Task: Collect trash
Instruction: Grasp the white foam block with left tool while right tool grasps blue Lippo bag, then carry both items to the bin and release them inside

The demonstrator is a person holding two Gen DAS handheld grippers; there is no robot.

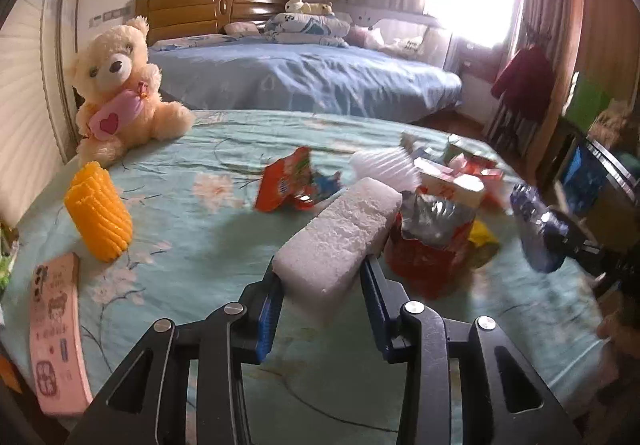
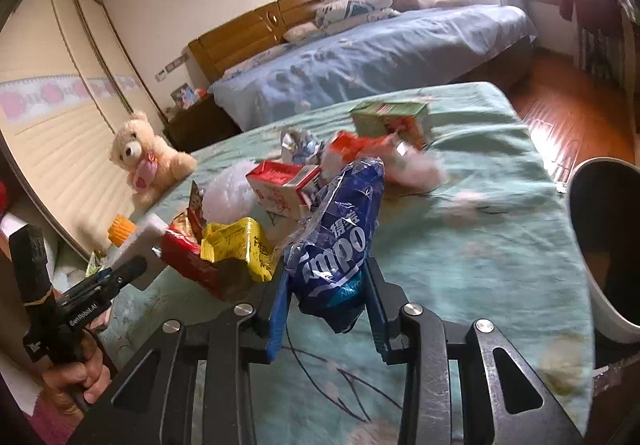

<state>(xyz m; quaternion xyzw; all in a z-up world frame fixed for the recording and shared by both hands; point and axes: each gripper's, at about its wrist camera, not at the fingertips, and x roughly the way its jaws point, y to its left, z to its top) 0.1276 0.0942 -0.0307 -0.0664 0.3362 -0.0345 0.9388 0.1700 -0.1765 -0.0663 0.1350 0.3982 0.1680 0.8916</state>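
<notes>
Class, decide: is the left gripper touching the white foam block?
Touching: the left wrist view shows both fingers of the left gripper pressed against the white foam block.

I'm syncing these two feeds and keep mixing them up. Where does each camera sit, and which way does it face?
Left wrist: on the left gripper, facing across the green bedspread toward the blue bed; its fingers clamp a white foam block.
Right wrist: on the right gripper, facing the same way; its fingers hold a blue plastic wrapper, and the person's left hand shows.
Shared: teddy bear, foam block, wrapper, red snack bag.
</notes>
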